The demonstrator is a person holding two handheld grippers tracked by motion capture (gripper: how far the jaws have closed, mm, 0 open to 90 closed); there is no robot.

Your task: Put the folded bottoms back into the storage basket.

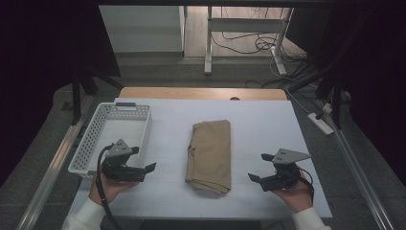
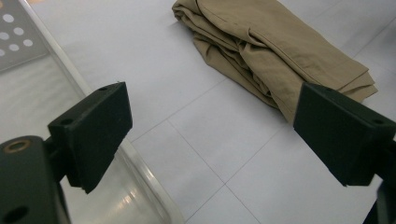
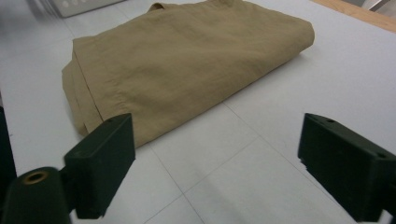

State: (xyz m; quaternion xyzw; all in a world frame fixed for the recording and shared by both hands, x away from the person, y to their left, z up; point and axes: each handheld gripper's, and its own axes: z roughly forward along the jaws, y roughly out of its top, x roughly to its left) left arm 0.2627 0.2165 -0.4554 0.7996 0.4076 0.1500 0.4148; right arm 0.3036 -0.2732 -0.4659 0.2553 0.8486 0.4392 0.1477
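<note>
Lying folded on white table (image 1: 268,124), tan cloth (image 1: 209,154), both grippers wide, dim room

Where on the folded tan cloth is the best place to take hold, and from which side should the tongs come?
Probably the long side edges of the folded tan cloth. It lies flat, long axis running away from the person, between the open left tongs and the open right tongs. Each could come in low from its own side; the layered near-left edge offers folds to pinch.

You get a dim high view with dark edges around a brightly lit white table (image 1: 268,124), while both gripper views are sharp centrally, their near jaws soft and blurred.
</note>
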